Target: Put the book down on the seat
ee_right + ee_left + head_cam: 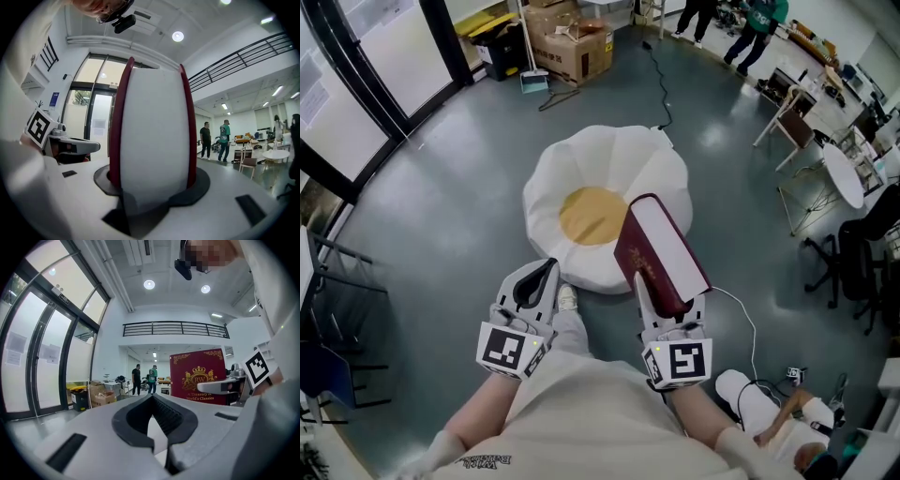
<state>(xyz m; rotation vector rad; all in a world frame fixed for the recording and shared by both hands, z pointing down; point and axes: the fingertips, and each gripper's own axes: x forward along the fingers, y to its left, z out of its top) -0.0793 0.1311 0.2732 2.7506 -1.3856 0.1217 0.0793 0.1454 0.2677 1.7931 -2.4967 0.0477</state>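
Grey floor [441, 187], glass doors [28, 357] — cardboard boxes [577, 49]

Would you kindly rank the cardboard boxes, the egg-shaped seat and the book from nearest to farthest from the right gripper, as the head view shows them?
1. The book, clamped in the right gripper itself.
2. The egg-shaped seat, on the floor just beyond the book.
3. The cardboard boxes, far across the floor at the top of the view.
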